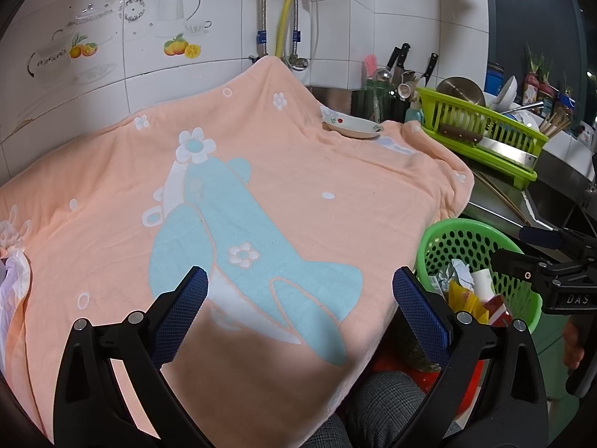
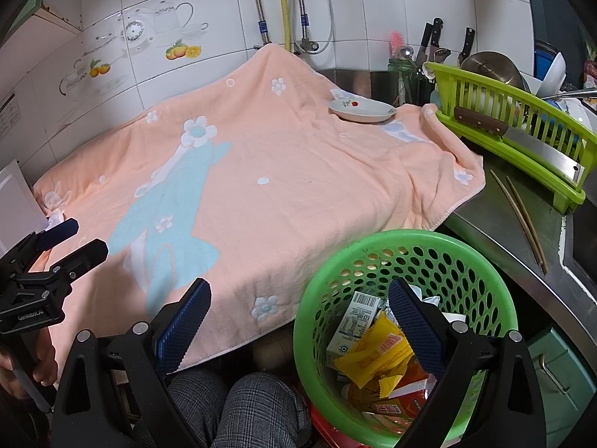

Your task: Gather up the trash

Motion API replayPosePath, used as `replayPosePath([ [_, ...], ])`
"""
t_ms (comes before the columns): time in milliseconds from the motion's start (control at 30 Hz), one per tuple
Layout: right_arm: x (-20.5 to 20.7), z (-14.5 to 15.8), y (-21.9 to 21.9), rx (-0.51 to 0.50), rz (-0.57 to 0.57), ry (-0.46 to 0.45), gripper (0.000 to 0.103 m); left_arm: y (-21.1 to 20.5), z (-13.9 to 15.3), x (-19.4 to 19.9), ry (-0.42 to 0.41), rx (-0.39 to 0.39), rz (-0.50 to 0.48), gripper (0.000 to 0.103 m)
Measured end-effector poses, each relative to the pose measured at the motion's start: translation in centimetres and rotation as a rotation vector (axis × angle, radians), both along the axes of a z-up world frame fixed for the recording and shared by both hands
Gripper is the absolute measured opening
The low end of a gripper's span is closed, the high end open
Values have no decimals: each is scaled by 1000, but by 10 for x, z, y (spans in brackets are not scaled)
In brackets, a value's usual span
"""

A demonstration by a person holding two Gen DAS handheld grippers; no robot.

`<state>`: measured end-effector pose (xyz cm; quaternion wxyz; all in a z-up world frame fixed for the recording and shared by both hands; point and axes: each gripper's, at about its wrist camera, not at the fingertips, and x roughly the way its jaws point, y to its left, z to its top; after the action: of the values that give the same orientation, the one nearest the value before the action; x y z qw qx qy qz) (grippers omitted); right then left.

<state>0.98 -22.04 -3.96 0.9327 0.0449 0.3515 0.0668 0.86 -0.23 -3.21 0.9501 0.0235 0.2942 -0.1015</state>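
Trash (image 2: 377, 339), such as a small carton, yellow wrappers and a red packet, lies already in the green basket (image 2: 481, 261), which stands just beside the near right corner of the bench. The pink towel (image 2: 298, 186) that covers the bench looks almost clear: only a white plate (image 2: 362, 109) sits at the far side and a crumpled white piece (image 1: 15, 280) lies at the far left edge, so I judge the task nearly done, if this piece is trash. The left claw (image 1: 300, 295) and the right claw (image 2: 298, 308) are both wide open and hold nothing.
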Motion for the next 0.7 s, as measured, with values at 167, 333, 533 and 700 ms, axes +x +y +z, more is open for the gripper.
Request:
replayPosePath([
  [167,0,0,0,0,-1,0,93,0,0,1,1,0,4,98],
  [333,0,0,0,1,0,0,93,0,-2,0,4,-4,9,98],
  [533,1,-2,4,-1,3,5,93,0,-2,2,2,-1,9,98],
  [700,1,-3,5,0,4,6,93,0,-3,2,4,1,10,98],
])
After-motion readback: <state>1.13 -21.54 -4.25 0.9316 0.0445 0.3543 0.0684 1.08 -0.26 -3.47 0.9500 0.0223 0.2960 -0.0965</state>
